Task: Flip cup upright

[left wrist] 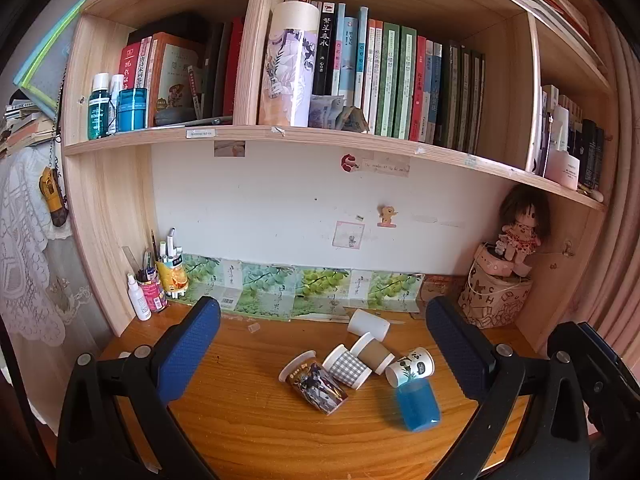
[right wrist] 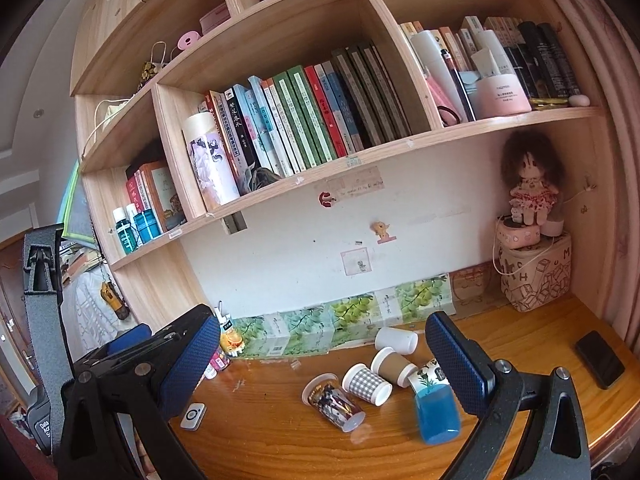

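Observation:
Several cups lie on their sides on the wooden desk (left wrist: 248, 420): a dark printed cup (left wrist: 314, 382), a grey checked cup (left wrist: 347, 367), a brown-sleeved cup (left wrist: 373, 353), a plain white cup (left wrist: 368, 325), a white cup with plant print (left wrist: 410, 367) and a clear blue cup (left wrist: 418, 406). They show again in the right wrist view, the blue cup (right wrist: 437, 416) beside the right finger. My left gripper (left wrist: 322, 340) is open and empty above the cups. My right gripper (right wrist: 322, 344) is open and empty too.
Pen holders and a spray bottle (left wrist: 139, 298) stand at the back left. A printed box with a doll (left wrist: 496, 300) stands at the back right. A black phone (right wrist: 600, 359) lies at the right, a small white device (right wrist: 193, 416) at the left. Bookshelves hang overhead.

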Tool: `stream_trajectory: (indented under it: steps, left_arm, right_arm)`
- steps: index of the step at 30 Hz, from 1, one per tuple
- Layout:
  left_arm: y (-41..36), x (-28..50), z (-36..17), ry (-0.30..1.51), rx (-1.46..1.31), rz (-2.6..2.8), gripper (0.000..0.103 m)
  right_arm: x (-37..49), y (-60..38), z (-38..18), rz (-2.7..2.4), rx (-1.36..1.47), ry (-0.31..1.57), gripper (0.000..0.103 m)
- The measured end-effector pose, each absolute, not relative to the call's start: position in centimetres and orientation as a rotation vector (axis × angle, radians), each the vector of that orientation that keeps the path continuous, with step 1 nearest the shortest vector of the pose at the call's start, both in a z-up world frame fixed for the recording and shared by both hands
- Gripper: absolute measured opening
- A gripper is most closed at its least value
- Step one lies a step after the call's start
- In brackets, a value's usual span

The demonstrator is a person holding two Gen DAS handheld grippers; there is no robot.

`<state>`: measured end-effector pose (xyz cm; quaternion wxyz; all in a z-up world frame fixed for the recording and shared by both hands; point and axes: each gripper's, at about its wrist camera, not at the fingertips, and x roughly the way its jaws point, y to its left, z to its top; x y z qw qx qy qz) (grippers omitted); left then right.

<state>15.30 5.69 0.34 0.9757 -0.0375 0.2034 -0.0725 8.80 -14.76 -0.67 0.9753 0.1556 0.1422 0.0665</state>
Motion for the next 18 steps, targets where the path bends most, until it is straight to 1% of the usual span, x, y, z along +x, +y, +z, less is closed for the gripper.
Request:
stream_trajectory:
  steps: [9, 18]
  left_arm:
    - [9.6, 19.2, -1.0, 0.481, -0.116, -0.169, 0.103]
    - [11.3, 22.0, -4.4, 0.651, -0.197, -0.233, 0.103]
  right_arm:
    - [12.1, -10.9, -1.0, 0.075, 0.293, 0.339, 0.103]
    - [14.1, -8.3, -2.5, 0.008, 0.243, 0.474, 0.103]
